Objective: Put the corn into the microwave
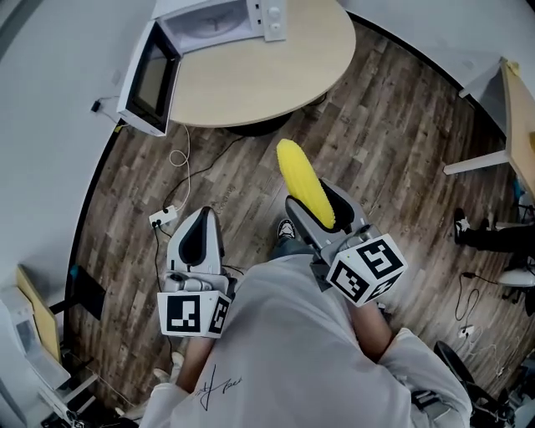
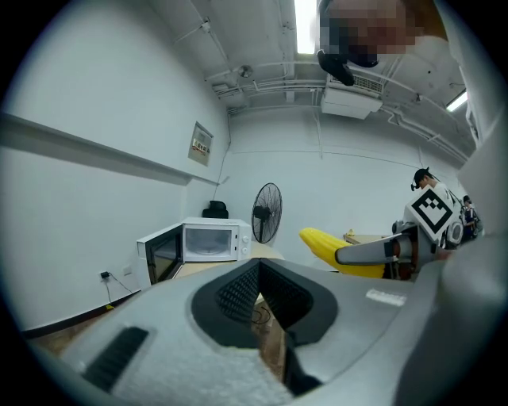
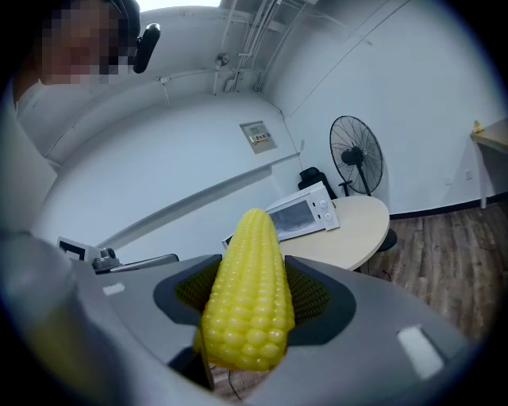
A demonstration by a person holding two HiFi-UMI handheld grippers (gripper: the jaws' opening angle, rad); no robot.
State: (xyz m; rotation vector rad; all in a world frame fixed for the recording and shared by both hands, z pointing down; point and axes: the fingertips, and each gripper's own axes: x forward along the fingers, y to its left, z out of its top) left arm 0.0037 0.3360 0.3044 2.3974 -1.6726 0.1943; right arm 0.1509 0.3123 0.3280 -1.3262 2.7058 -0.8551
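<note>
Your right gripper [image 1: 326, 219] has its jaws clamped on the corn [image 1: 304, 182]; left gripper [image 1: 199, 227] jaws closed, empty. Microwave [image 1: 211, 23] open, well ahead; loading remains.

Head view: the top edge cuts off the rear of the microwave [image 1: 219, 23], and its interior is only partly shown. The butt end of the corn [image 1: 303, 180] is hidden between the fingers [image 1: 351, 211] of the right gripper [image 1: 318, 205]. On the wall notice [image 3: 256, 136], the print is too small to read.

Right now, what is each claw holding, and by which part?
Right claw grips the corn near its blunt end, tapered tip sticking out ahead. Left claw is shut and holds nothing.
</note>
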